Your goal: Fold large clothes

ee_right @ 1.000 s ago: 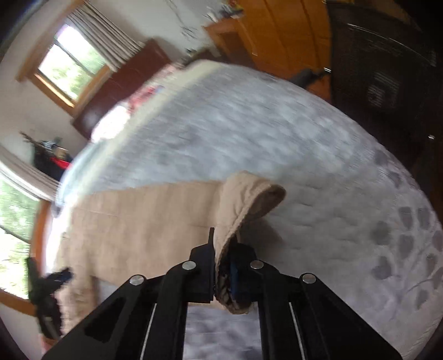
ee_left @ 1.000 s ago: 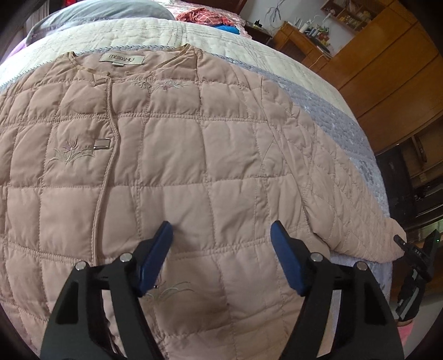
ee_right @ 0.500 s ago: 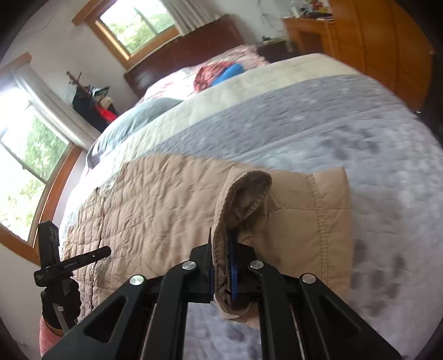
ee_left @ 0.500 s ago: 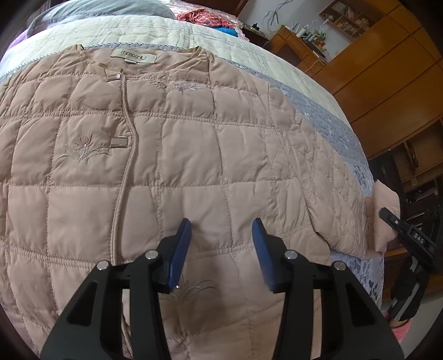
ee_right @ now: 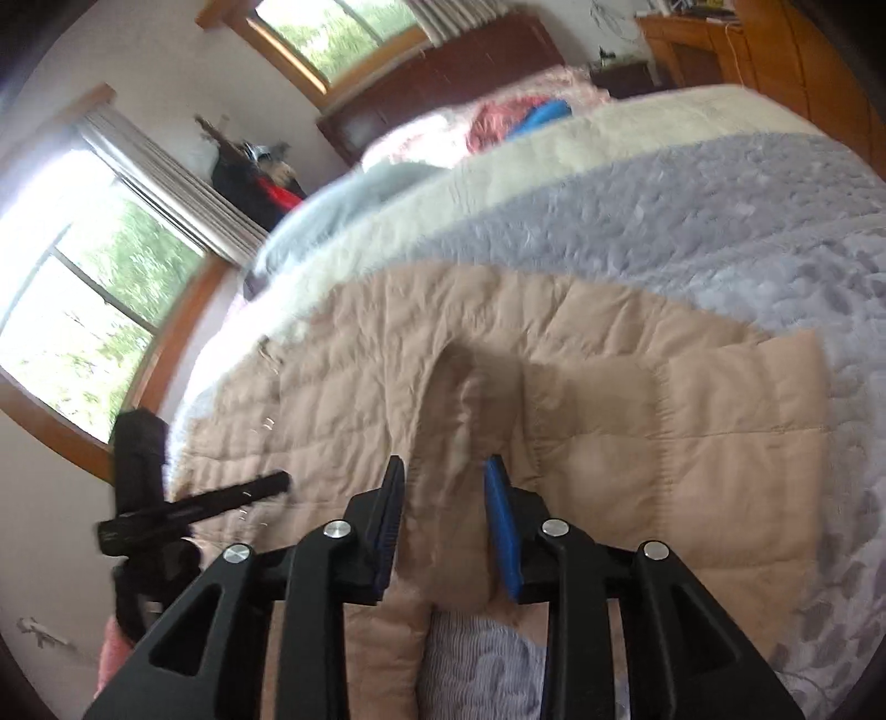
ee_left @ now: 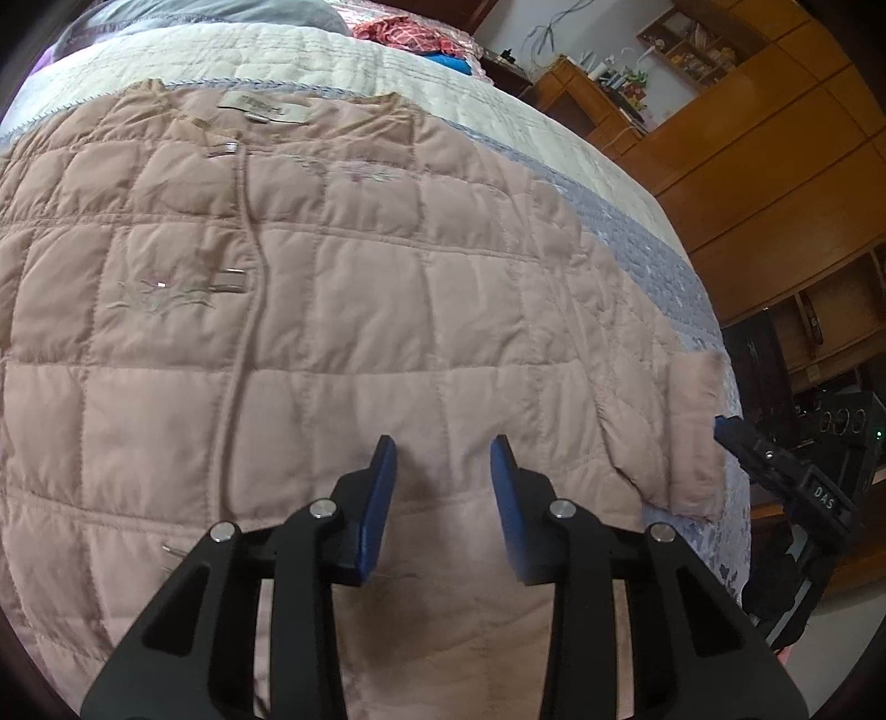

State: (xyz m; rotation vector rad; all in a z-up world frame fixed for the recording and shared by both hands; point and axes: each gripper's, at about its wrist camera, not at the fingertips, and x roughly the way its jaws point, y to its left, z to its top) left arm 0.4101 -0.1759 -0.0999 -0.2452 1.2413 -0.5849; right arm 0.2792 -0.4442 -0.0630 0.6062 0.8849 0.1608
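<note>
A beige quilted jacket (ee_left: 343, 310) lies front up on the bed, collar at the far side. My left gripper (ee_left: 443, 448) hovers open and empty over its lower front, to the right of the placket. The jacket's right sleeve (ee_left: 692, 432) is folded back on itself at the cuff. My right gripper (ee_right: 443, 471) is open, its jaws either side of a raised ridge of that sleeve (ee_right: 459, 399), no longer pinching it. The right gripper also shows at the right edge of the left wrist view (ee_left: 775, 465).
The bed carries a lavender and cream quilt (ee_right: 692, 210) with pillows and loose clothes (ee_left: 410, 33) at the head. Wooden cabinets (ee_left: 775, 166) stand to the right of the bed. Windows (ee_right: 83, 310) are on the far wall.
My right gripper carried the sleeve cuff inward over the sleeve, then opened and let it go. My left gripper narrowed its jaws and drifted slightly over the jacket.
</note>
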